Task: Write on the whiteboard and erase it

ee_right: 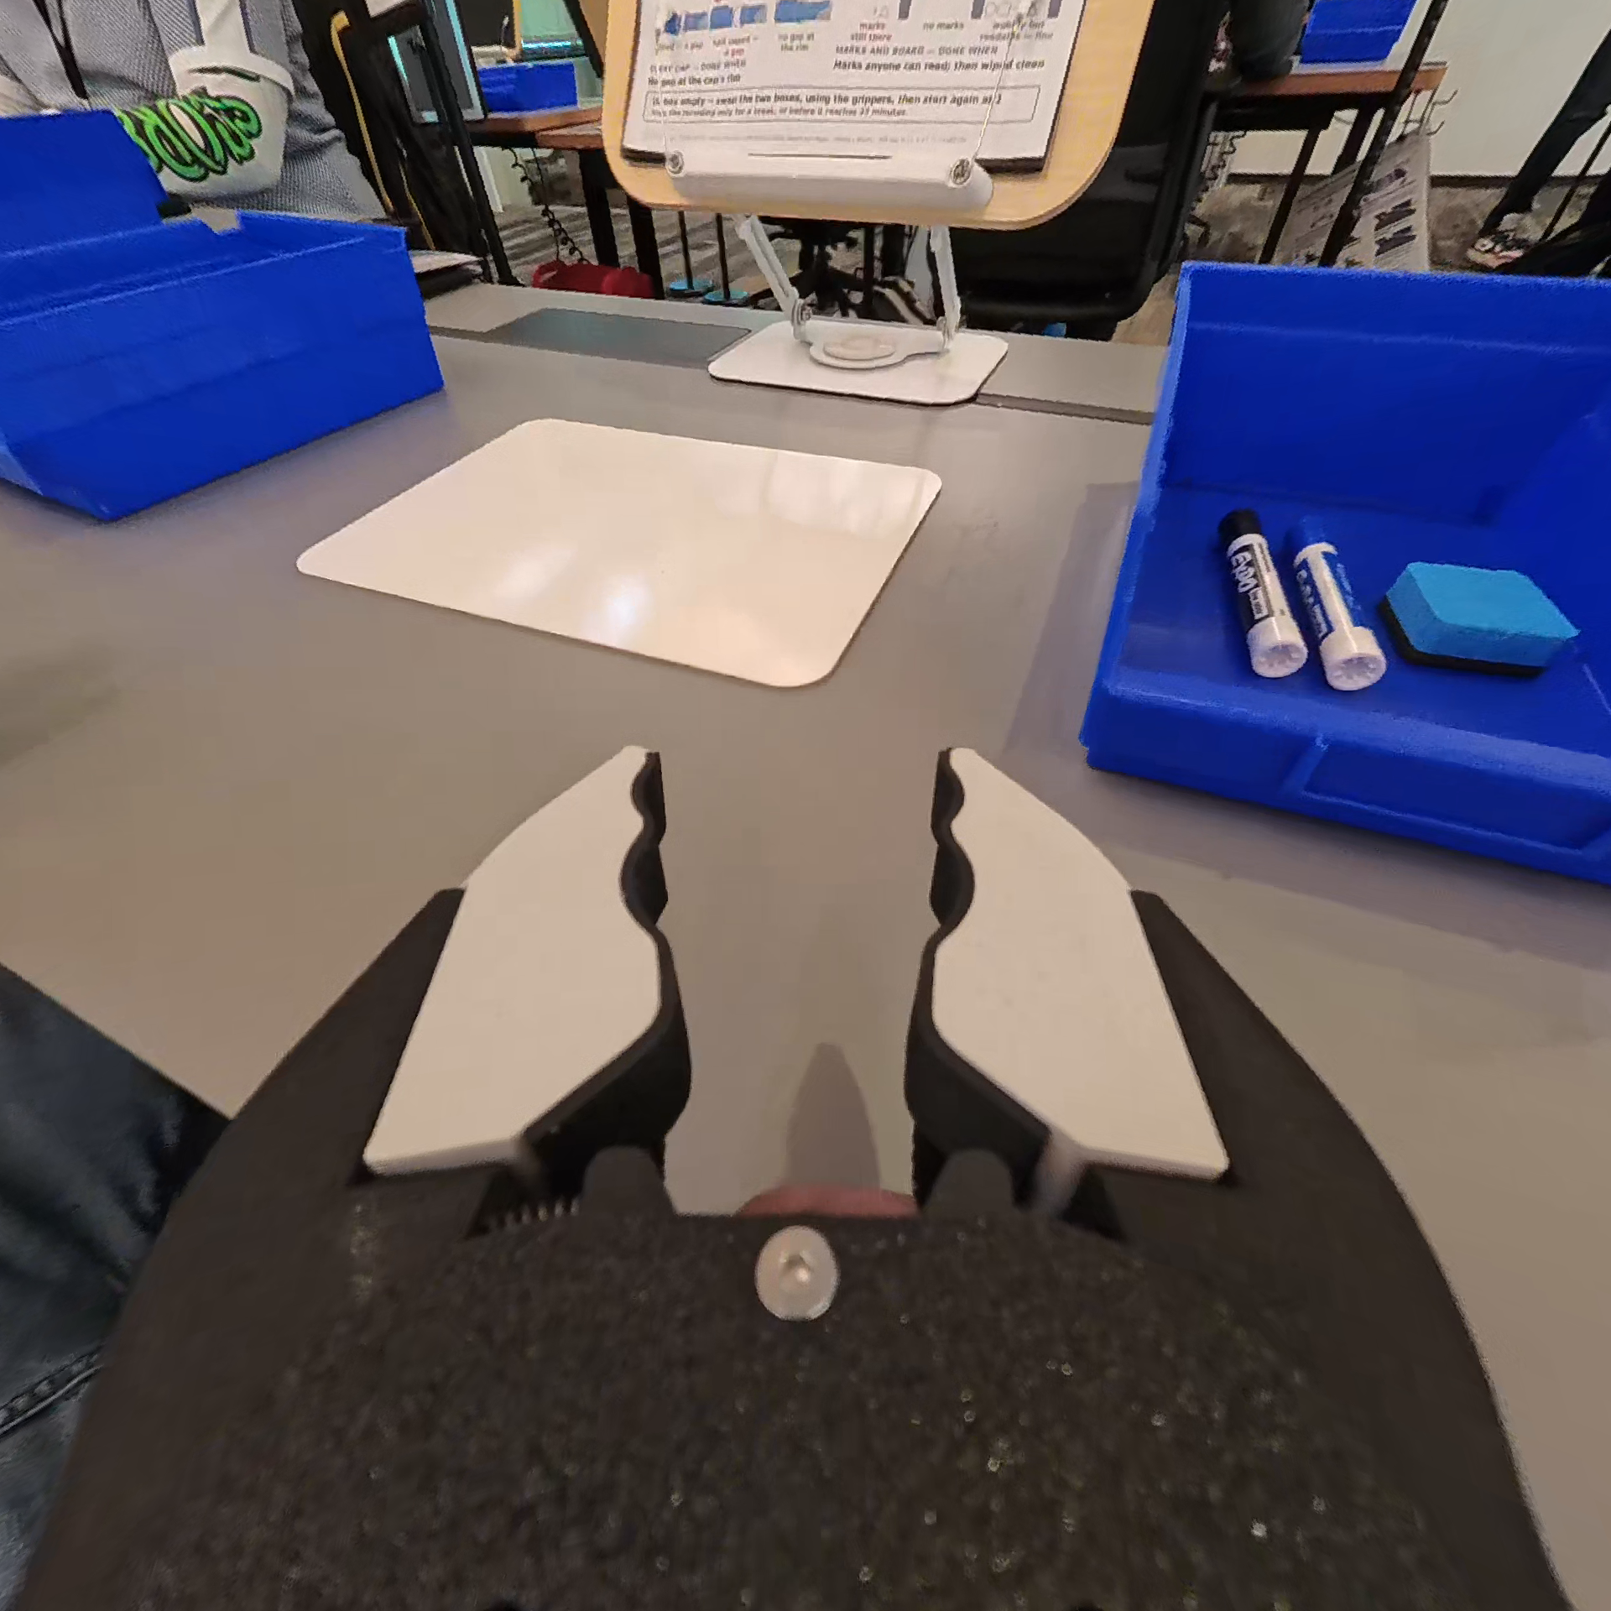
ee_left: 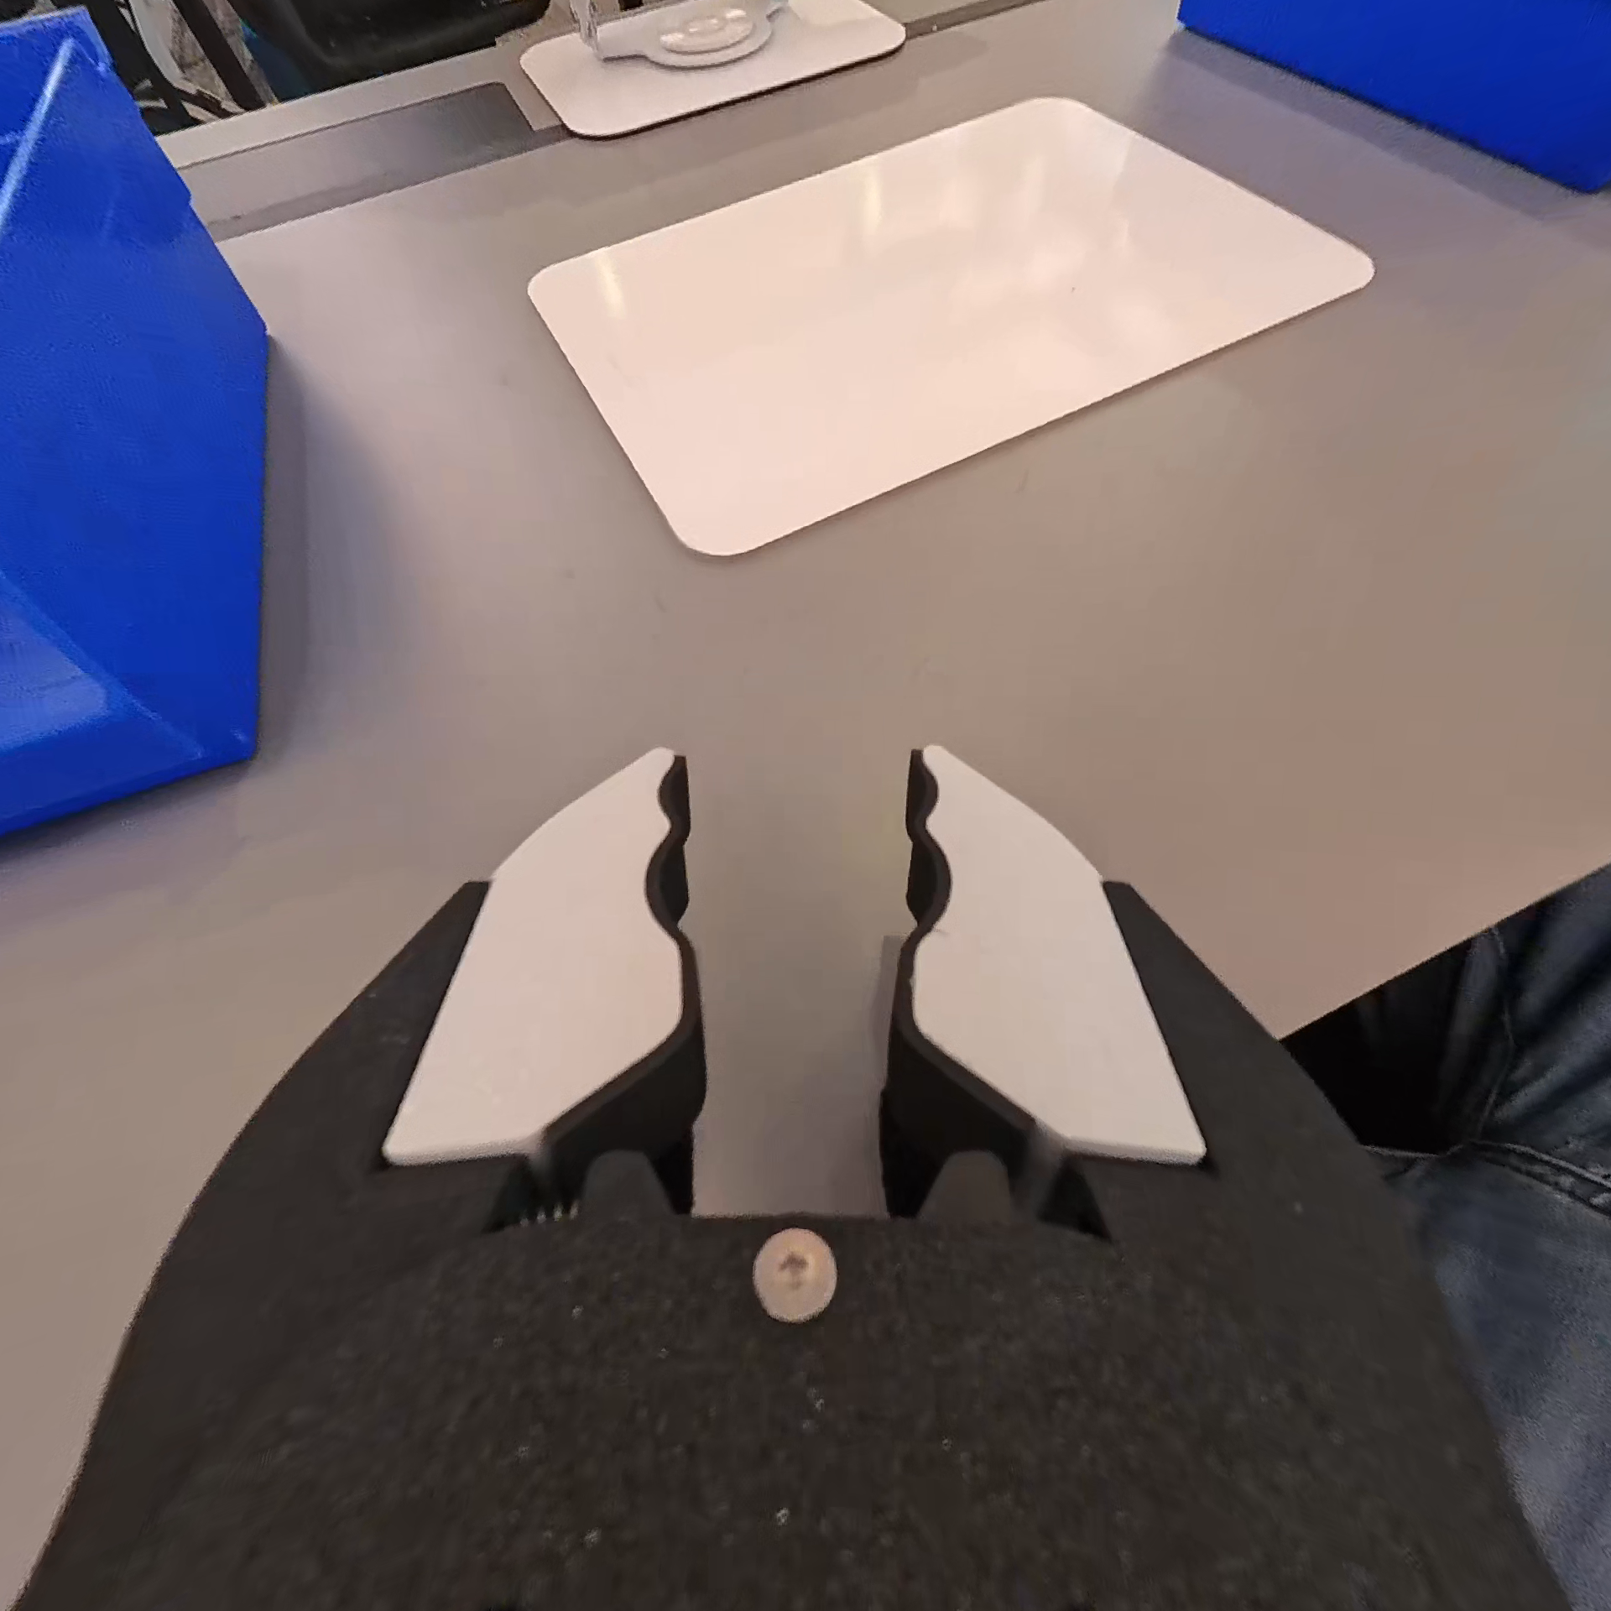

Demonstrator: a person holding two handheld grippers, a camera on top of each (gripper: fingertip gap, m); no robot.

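Note:
A blank white whiteboard point(ee_left: 941, 322) lies flat on the grey table; it also shows in the right wrist view point(ee_right: 628, 549). My left gripper point(ee_left: 798, 767) is open and empty, above the table short of the board's near edge. My right gripper point(ee_right: 798, 767) is open and empty, also short of the board. A blue bin point(ee_right: 1360, 750) at the right holds a black-capped marker point(ee_right: 1260, 593), a blue-capped marker point(ee_right: 1334, 601) and a blue eraser point(ee_right: 1478, 615), lying side by side.
A second blue bin point(ee_right: 200, 366) stands at the left; it also shows in the left wrist view point(ee_left: 122, 488). A document stand point(ee_right: 859, 349) with a printed sheet stands beyond the board. The table's front edge point(ee_left: 1395, 968) runs near a person's leg in jeans point(ee_left: 1517, 1133).

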